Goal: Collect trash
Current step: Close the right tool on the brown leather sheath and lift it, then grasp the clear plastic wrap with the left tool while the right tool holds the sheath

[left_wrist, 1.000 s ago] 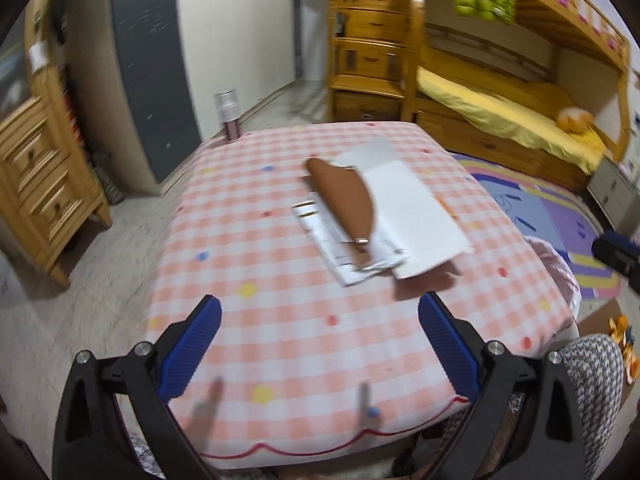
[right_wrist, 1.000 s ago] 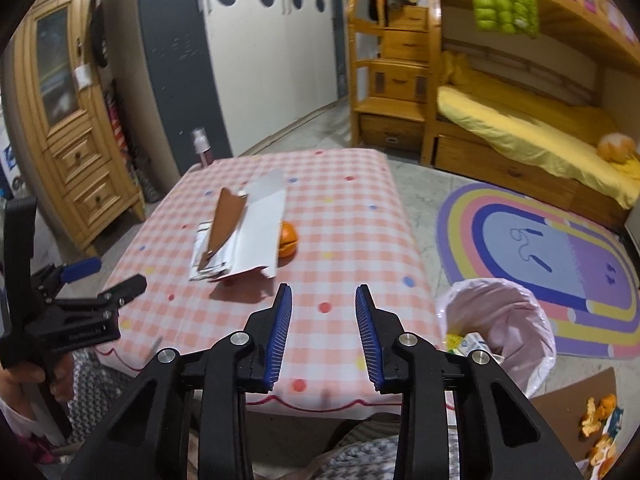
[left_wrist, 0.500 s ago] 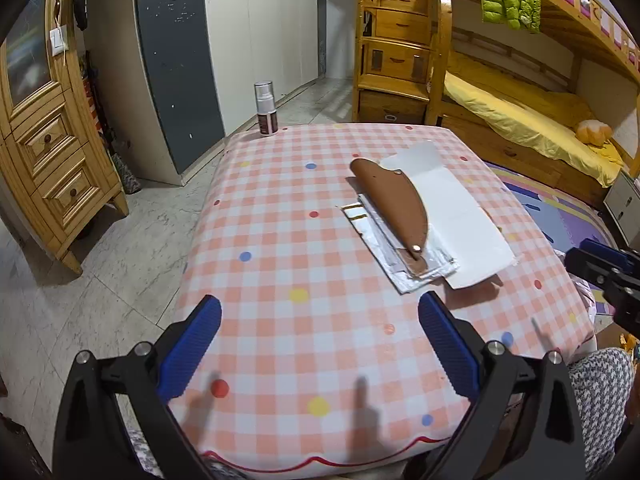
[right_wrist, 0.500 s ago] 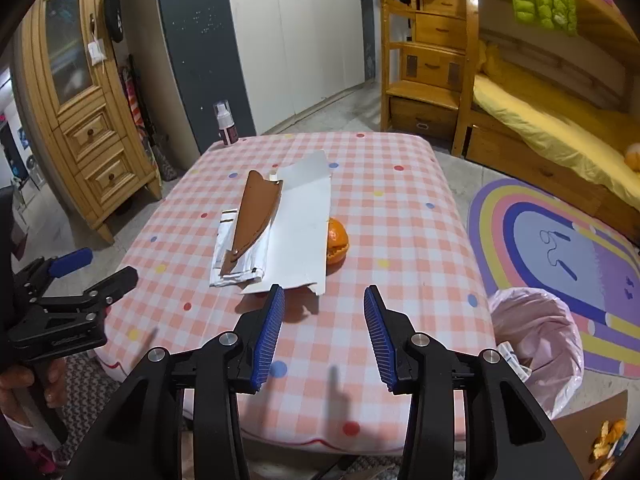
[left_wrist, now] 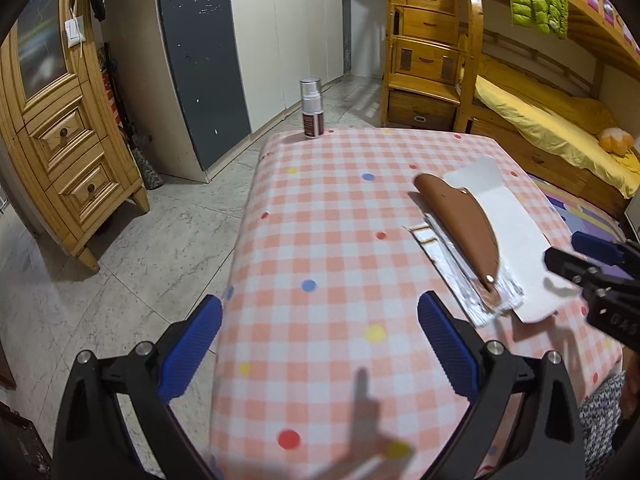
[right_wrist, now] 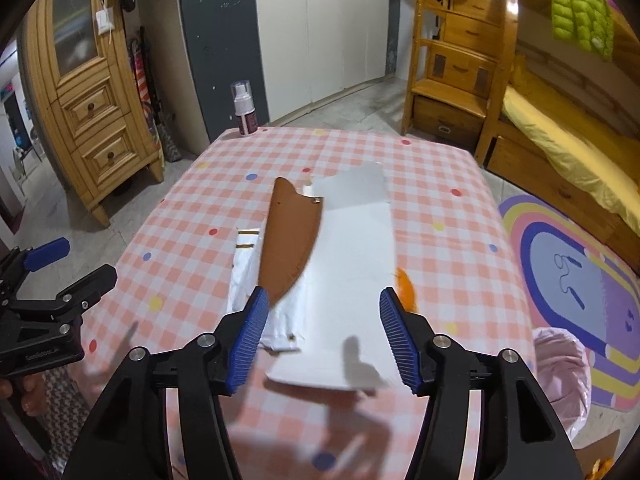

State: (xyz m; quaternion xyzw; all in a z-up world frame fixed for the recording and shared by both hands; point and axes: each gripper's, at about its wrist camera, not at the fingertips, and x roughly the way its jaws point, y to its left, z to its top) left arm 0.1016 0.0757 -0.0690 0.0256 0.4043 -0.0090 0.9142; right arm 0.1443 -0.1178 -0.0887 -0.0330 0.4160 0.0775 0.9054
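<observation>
Bedroom setting, left wrist view: checked tablecloth (left_wrist: 340, 248) covers the table. Left gripper (left_wrist: 320, 344) stands spread wide, nothing between its jaws. Trash pile at 2 o'clock: white card sheet (left_wrist: 516, 232), brown curved flap (left_wrist: 468, 220), foil-edged wrapper (left_wrist: 476, 300). Spray bottle (left_wrist: 311, 108) at 12 o'clock; label unreadable

Right wrist view: right gripper (right_wrist: 322, 336) hovers over the card sheet's near end, jaws opening, pads not touching it. Orange fruit (right_wrist: 406, 292) peeks out at 3 o'clock; pink-lined bin (right_wrist: 560, 364) at 4 o'clock. Judgement: card is light, thin, semi-stiff, flat-lying; pinch the raised near edge. No brand legible
</observation>
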